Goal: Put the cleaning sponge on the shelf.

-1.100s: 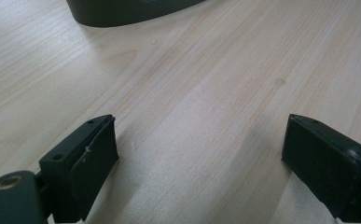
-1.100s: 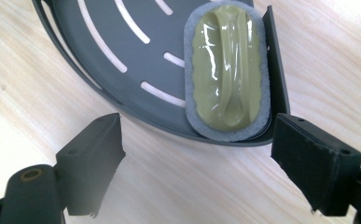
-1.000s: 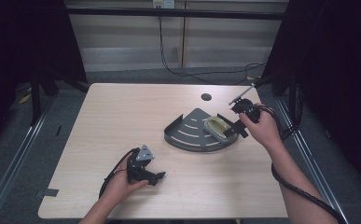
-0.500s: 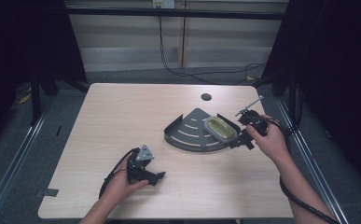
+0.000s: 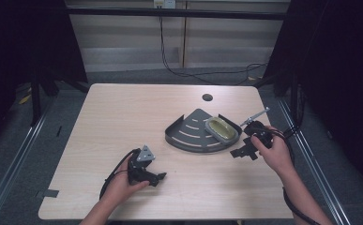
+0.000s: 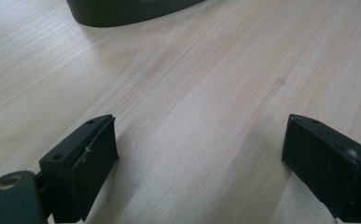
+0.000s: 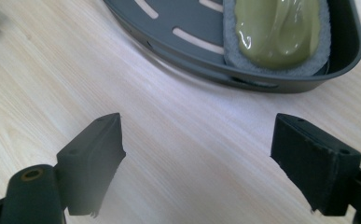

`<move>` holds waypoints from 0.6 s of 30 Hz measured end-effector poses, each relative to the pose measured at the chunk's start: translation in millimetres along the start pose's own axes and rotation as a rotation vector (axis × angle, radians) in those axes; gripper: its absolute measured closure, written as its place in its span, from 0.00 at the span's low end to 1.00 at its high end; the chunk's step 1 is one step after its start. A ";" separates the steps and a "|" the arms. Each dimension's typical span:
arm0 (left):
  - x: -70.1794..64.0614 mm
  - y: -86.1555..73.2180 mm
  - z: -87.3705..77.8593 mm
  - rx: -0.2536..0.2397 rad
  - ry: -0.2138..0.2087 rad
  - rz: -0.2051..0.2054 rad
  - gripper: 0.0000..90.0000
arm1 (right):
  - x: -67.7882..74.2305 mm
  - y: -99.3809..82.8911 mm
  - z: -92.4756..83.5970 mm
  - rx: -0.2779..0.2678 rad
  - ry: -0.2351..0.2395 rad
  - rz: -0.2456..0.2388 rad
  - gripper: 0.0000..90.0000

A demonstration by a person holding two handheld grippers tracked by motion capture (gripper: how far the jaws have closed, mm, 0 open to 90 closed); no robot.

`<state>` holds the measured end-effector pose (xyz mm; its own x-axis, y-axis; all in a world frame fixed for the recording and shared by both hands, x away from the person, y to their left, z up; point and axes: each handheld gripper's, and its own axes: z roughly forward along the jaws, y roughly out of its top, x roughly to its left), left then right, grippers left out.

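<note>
A dark grey fan-shaped tray (image 5: 188, 133) (image 7: 178, 21) lies right of the table's middle. At its right end rests a grey sponge with an olive-green top (image 5: 220, 129) (image 7: 276, 32). My right gripper (image 5: 241, 151) (image 7: 206, 163) stands open low over bare wood just right of the tray, nothing between its jaws. Near the front left, my left gripper (image 5: 155, 178) (image 6: 201, 168) is open too, resting close to the table with only wood between its jaws; the tray's edge (image 6: 122, 11) lies beyond it.
A round cable hole (image 5: 207, 97) sits in the table (image 5: 123, 122) behind the tray. Metal rails run along both sides of the table. Cables trail over the floor at the back.
My right gripper has drawn back from above the sponge, toward the front and right of the tray, leaving the sponge in the tray. The left gripper has stayed put.
</note>
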<state>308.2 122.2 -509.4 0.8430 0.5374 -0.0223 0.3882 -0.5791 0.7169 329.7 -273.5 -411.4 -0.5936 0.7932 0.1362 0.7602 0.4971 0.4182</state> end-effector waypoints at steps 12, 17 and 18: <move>0.0 -0.1 0.2 -0.003 -0.002 0.000 0.11 | 4.6 -24.8 19.9 0.002 0.015 0.011 0.19; -0.4 -0.2 0.5 -0.009 -0.001 -0.009 0.11 | 5.2 -33.1 25.0 -0.002 0.022 0.018 0.19; 0.0 -0.1 0.2 -0.003 -0.001 -0.001 0.11 | 5.1 -34.9 25.9 -0.003 0.021 0.016 0.19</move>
<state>308.3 122.2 -509.6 0.8431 0.5372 -0.0238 0.3879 -0.5770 0.7187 307.0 -277.7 -448.6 -0.5873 0.7931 0.1619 0.7687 0.4838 0.4184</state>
